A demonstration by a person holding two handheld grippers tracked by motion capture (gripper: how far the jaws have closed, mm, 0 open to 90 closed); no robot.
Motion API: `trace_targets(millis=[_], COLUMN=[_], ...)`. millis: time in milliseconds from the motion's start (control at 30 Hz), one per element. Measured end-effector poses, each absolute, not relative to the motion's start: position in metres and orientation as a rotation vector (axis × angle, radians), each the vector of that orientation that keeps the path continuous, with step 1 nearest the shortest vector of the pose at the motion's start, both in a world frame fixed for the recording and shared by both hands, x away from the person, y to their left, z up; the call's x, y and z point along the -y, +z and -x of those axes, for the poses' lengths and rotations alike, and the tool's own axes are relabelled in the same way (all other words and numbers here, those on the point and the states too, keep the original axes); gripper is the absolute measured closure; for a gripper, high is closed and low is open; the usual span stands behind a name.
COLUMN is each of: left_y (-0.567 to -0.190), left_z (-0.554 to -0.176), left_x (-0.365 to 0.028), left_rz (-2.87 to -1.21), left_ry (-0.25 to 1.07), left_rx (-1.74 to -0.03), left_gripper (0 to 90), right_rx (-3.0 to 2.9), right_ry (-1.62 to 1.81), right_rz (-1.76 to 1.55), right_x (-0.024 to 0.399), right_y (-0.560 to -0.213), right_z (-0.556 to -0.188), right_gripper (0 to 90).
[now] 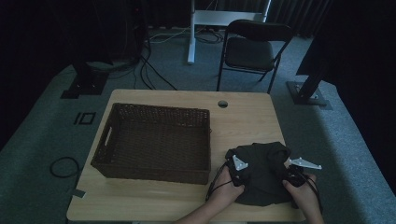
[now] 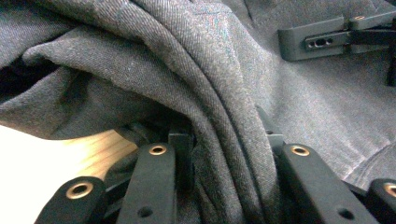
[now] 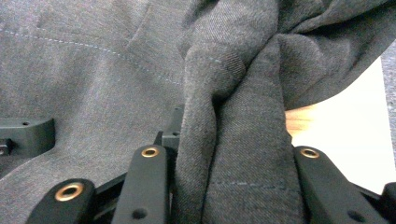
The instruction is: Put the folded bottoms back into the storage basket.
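Two hands reach in from the table's (image 1: 154,196) near edge, palms down, one on each side of a dark grey garment (image 1: 261,175) bunched at the front right, beside the wicker basket (image 1: 154,140). Left gripper (image 1: 235,173) pinches a thick fold; right gripper (image 1: 290,173) likewise clamps gathered cloth between its jaws.
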State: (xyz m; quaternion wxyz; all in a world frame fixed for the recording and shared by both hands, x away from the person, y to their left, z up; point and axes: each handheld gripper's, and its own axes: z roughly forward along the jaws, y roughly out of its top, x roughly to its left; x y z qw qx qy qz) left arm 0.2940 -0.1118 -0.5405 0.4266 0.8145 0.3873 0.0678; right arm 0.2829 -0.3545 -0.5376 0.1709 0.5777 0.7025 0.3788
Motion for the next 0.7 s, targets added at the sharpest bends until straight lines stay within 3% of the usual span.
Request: trace_targets(millis=[700], left_y=[-0.491], left_z=[-0.300], left_x=[0.108], left_rz=[-2.024], left_ry=[0.119], left_rx=[-0.886], left_gripper=[70.9], right_rx=[-1.928], right_ry=[1.172], right_rz=[-1.641], right_x=[0.360], right_y=[-0.495], right_z=[-0.271], right_gripper=[65.6])
